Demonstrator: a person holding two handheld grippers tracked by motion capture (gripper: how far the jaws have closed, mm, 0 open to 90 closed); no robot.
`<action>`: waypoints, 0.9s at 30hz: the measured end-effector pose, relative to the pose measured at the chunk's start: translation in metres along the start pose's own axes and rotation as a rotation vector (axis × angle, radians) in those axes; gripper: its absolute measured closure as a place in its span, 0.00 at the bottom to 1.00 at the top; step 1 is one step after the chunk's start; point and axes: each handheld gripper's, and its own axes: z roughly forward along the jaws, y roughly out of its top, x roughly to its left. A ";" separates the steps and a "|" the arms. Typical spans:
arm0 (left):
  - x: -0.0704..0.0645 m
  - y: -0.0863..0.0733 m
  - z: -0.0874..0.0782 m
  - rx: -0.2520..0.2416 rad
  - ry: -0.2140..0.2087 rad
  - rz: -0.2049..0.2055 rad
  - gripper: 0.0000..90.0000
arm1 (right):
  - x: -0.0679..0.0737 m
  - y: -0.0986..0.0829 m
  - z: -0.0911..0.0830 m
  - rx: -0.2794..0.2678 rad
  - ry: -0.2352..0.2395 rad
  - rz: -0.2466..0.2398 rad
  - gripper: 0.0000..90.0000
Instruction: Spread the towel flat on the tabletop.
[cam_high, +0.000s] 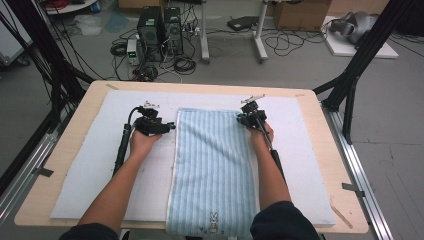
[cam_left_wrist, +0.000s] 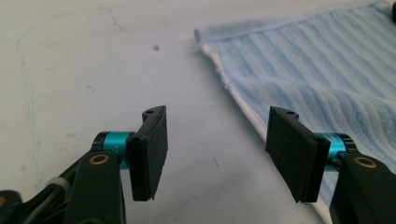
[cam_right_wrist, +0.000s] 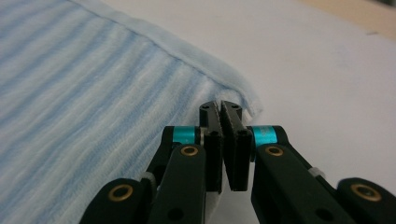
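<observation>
**Two hand-held grippers at the far corners of a striped towel**

A light wooden table with rounded corners (cam_high: 325, 165) is carrying a white padded mat (cam_high: 95, 170) that is covering most of its top. On the mat, a long light-blue towel with pale lengthwise stripes and a white hem (cam_high: 212, 165) is lying flat, running from the far middle of the mat to the near edge of the table, where a small rabbit motif is showing on its near end.

The person's left hand (cam_high: 142, 142) is holding the left gripper (cam_high: 170, 126) just left of the towel's far-left corner. In the left gripper view, the left gripper (cam_left_wrist: 217, 154) is hovering low over the bare mat (cam_left_wrist: 93, 70) with its black jaws standing wide apart and nothing between them; the towel's hemmed edge (cam_left_wrist: 233, 88) is running past the jaw on the right of that view.

The person's right hand (cam_high: 262, 135) is holding the right gripper (cam_high: 241, 119) at the towel's far-right corner. In the right gripper view, the right gripper (cam_right_wrist: 221, 108) is sitting with its jaws pressed together at the towel's corner (cam_right_wrist: 233, 88); whether any cloth is pinched between them I cannot tell.

On the grey floor beyond the table, two black computer towers (cam_high: 160, 32) are standing among loose cables.
</observation>
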 end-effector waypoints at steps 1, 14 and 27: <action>-0.003 0.000 -0.001 0.002 -0.003 0.004 0.43 | -0.002 0.001 0.001 0.007 -0.047 0.002 0.97; -0.010 -0.001 0.015 -0.046 0.007 -0.012 0.51 | -0.011 -0.005 -0.032 -0.126 -0.044 0.137 0.64; -0.029 0.021 0.056 0.010 0.075 0.063 0.59 | -0.019 -0.056 -0.082 -0.130 -0.040 0.141 0.59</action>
